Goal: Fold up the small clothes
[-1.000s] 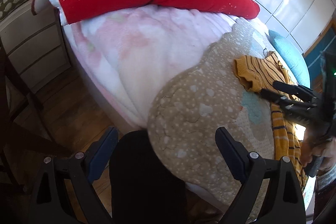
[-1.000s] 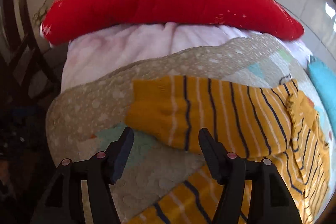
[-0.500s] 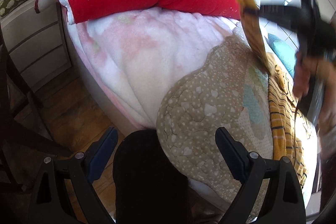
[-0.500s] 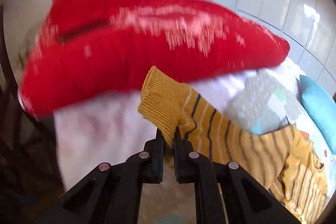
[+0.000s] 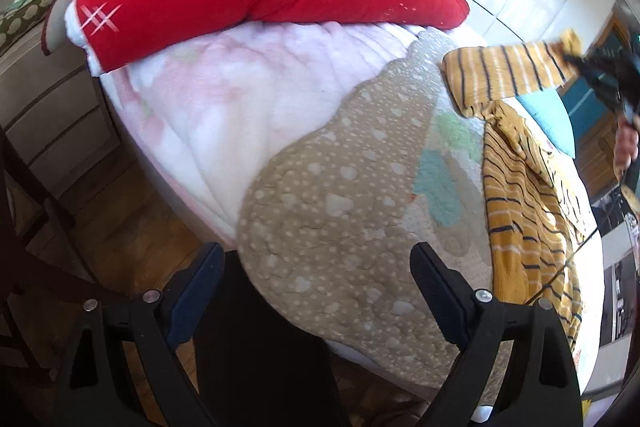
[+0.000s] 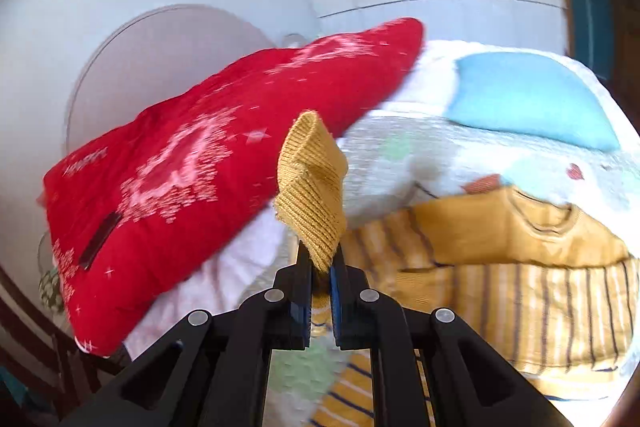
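I'm pinching the sleeve cuff (image 6: 310, 195) of the striped mustard sweater (image 5: 528, 187) in my right tool (image 6: 320, 279) | left tool (image 5: 316, 267) hanging wide, empty | soft, light knit, drooping; cuff's ribbing gripping best

txt: none legible | red quilt (image 6: 192, 183): white snowflake/star print + a short pale word nr its left edge, too blurred to read | dark tag on quilt: no readable print | no brands, nos., signs
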The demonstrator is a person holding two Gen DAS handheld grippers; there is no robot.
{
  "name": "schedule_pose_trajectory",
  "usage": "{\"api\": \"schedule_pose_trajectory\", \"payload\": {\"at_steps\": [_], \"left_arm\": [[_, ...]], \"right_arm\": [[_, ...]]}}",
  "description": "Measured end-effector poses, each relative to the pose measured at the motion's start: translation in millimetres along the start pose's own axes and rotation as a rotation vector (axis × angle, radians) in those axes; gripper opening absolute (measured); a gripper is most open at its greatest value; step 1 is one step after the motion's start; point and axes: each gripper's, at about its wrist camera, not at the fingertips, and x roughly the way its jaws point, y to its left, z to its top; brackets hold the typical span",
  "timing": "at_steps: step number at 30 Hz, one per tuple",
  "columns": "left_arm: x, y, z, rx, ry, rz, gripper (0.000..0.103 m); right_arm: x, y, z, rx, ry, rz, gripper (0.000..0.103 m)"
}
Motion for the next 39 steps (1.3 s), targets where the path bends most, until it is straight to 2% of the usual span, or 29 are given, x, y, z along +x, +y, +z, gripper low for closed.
{"api": "schedule_pose_trajectory", "payload": {"at_steps": [6,9,16,18,20,23,26,28,31,32,33,34,35,37,39], "left_arm": [[8.7,-41.3,1.0,0.092,0.031,-0.018,0.093],[14.0,-62.6,3.3,0.136,0.036,-0.038,0.093],[28.7,-113.8,10.3,0.229,0.051,-0.071,0.093],[29.7,-125.1,10.1,0.25,0.048,-0.075,0.093],[28.6,-134.5,9.2,0.27,0.046,-0.088,0.093],[30.1,-141.9,8.0,0.286,0.065,-0.113,0.093],[31.4,-144.0,6.9,0.292,0.087,-0.15,0.093],[31.5,-145.1,6.0,0.309,0.095,-0.156,0.093],[29.8,-146.7,7.7,0.328,0.096,-0.155,0.093],[29.4,-148.0,9.4,0.333,0.091,-0.158,0.093],[29.7,-148.9,11.2,0.337,0.087,-0.159,0.093],[31.2,-150.2,13.2,0.341,0.084,-0.157,0.093],[34.3,-151.8,15.2,0.344,0.085,-0.155,0.093],[43.0,-154.2,18.2,0.336,0.102,-0.16,0.093],[54.3,-154.6,20.0,0.312,0.143,-0.194,0.093]], "right_arm": [[-30.8,-158.5,-13.8,0.236,-0.012,-0.213,0.008],[-33.7,-222.6,-30.0,0.355,0.009,-0.263,0.008],[-26.0,-318.0,-70.9,0.521,0.111,-0.357,0.011],[-36.0,-337.0,-83.7,0.566,0.115,-0.351,0.019],[-51.5,-347.8,-85.9,0.589,0.097,-0.315,0.032],[-90.0,-348.9,-78.3,0.497,0.06,-0.375,0.039],[-140.3,-342.6,-67.9,0.323,0.046,-0.506,0.045],[-175.0,-338.4,-61.1,0.192,0.045,-0.636,0.053],[-223.1,-324.3,-61.9,-0.038,0.073,-0.889,0.064],[-235.2,-318.8,-66.4,-0.102,0.083,-0.958,0.066],[-246.5,-313.3,-73.8,-0.137,0.089,-0.99,0.067],[-256.5,-308.1,-82.9,-0.146,0.094,-0.971,0.067],[-264.2,-301.3,-96.1,-0.131,0.099,-0.9,0.067],[-271.4,-288.4,-127.2,-0.046,0.106,-0.667,0.067],[-266.2,-278.0,-164.3,0.062,0.111,-0.426,0.067]]}}
